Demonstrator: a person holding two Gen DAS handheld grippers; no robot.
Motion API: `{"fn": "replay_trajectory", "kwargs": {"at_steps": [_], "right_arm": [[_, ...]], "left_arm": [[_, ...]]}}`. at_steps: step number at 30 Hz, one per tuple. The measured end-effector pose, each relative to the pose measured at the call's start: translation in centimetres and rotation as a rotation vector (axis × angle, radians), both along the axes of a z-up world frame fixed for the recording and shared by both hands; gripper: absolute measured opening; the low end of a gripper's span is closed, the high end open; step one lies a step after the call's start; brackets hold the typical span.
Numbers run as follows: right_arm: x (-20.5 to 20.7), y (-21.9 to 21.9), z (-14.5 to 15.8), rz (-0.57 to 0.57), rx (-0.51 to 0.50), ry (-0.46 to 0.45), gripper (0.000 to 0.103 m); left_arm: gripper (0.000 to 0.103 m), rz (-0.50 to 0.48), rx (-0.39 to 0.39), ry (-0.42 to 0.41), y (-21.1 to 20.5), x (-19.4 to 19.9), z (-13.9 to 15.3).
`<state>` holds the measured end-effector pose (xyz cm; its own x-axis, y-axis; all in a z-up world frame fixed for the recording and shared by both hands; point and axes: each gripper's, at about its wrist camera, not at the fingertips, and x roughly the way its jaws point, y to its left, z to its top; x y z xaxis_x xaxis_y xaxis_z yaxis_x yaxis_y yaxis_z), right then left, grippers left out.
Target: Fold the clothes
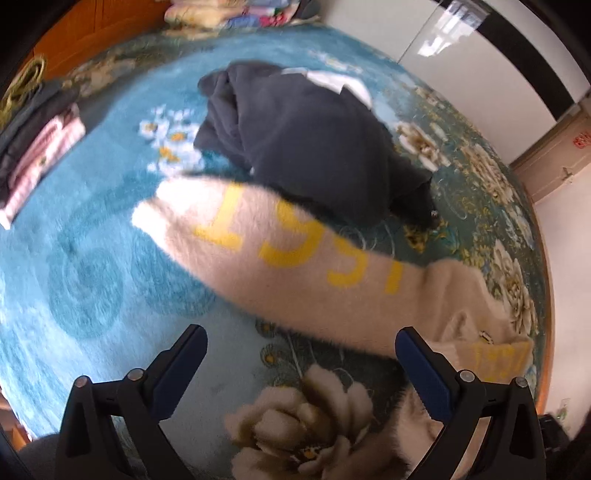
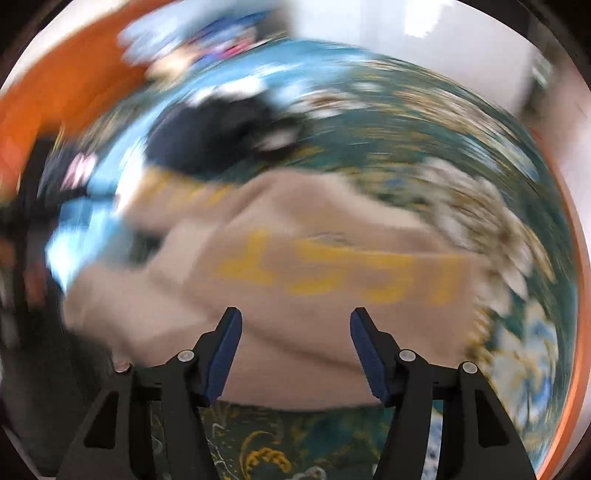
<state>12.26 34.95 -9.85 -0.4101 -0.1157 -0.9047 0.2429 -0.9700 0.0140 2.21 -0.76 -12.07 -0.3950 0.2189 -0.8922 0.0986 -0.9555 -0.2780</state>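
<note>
A beige fuzzy sweater (image 1: 303,258) with yellow numerals lies on the blue floral blanket (image 1: 92,258); one sleeve stretches out to the left. My left gripper (image 1: 301,354) is open and empty, just above the sweater's near edge. In the right wrist view, which is motion-blurred, the sweater's body (image 2: 314,295) with yellow numerals lies ahead. My right gripper (image 2: 295,332) is open and empty over its near hem. A dark navy garment (image 1: 306,140) lies crumpled beyond the sweater; it also shows in the right wrist view (image 2: 207,136).
A stack of folded clothes, pink and dark (image 1: 40,147), sits at the blanket's far left. Bedding is piled (image 1: 229,14) at the far end against an orange wooden headboard (image 1: 96,33). A white wall (image 1: 480,74) runs along the right.
</note>
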Motion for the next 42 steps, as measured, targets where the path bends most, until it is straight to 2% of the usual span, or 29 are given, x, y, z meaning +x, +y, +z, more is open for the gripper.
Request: {"fn": "replay_trajectory", "kwargs": {"at_steps": [3,4,7,9,10,11,12,16,18,22,25,28,30,34,36,38,40,41,42], "right_arm": [[0.0,-3.7,-3.6,0.103,0.043,-0.044,0.063],[-0.2,-4.6,-4.7,0.127,0.106,-0.032,0.065],[-1.0,-5.6,-6.3,0.145,0.209,0.0,0.067],[-1.5,-5.5,-6.4,0.115,0.195,-0.013,0.062],[-1.7,-5.1,-6.2,0.091,0.164,-0.019,0.053],[-1.9,-4.5,-5.5,0.056,0.152,-0.009,0.024],[-2.0,-3.9,-4.9,0.02,0.14,0.002,0.01],[-2.1,1.4,-0.1,-0.133,0.046,0.073,0.009],[-1.6,6.6,3.0,-0.272,-0.001,0.143,0.009],[0.5,16.2,7.3,-0.55,-0.019,0.252,0.009],[2.9,23.5,7.5,-0.753,0.045,0.253,0.009],[5.5,29.5,5.4,-0.917,0.029,0.196,0.009],[7.2,32.3,3.1,-1.022,-0.011,0.136,0.009],[10.0,34.2,-0.5,-1.153,-0.105,0.057,0.01],[11.0,33.9,-0.5,-1.17,-0.103,0.049,0.019],[11.7,33.1,0.5,-1.179,-0.073,0.051,0.031],[12.3,31.7,1.9,-1.171,-0.027,0.067,0.031],[12.0,30.5,2.7,-1.139,0.001,0.076,0.031],[11.7,29.3,3.5,-1.105,0.029,0.085,0.031]], "left_arm": [[0.103,0.004,0.0,-0.009,-0.3,0.1,-0.6],[0.103,0.018,0.018,-0.027,-0.6,-0.1,-1.0],[0.103,0.061,0.054,-0.067,-1.3,-0.6,-2.0],[0.103,0.083,0.067,-0.083,-1.8,-0.8,-2.4],[0.103,0.086,0.066,-0.091,-1.8,-0.8,-2.6],[0.103,0.09,0.066,-0.1,-1.9,-0.9,-2.7],[0.103,0.093,0.065,-0.108,-1.9,-0.9,-2.8],[0.103,0.087,0.044,-0.123,-1.5,-1.1,-3.1],[0.103,0.083,0.044,-0.12,-1.2,-1.2,-3.0],[0.102,0.063,0.121,-0.148,-1.0,-1.7,-3.8],[0.101,0.069,0.192,-0.184,-0.9,-2.2,-5.1],[0.091,0.078,0.273,-0.225,-0.7,-2.8,-6.5],[0.087,0.082,0.297,-0.237,-0.5,-3.0,-7.0],[0.079,0.097,0.339,-0.25,-1.0,-3.3,-7.7],[0.073,0.112,0.382,-0.25,-1.3,-3.5,-8.0],[0.064,0.128,0.416,-0.251,-1.6,-3.7,-8.2],[0.05,0.148,0.442,-0.255,-1.7,-3.9,-8.6],[0.047,0.157,0.455,-0.256,-1.9,-4.0,-8.8],[0.039,0.167,0.469,-0.255,-2.0,-4.1,-9.0]]}}
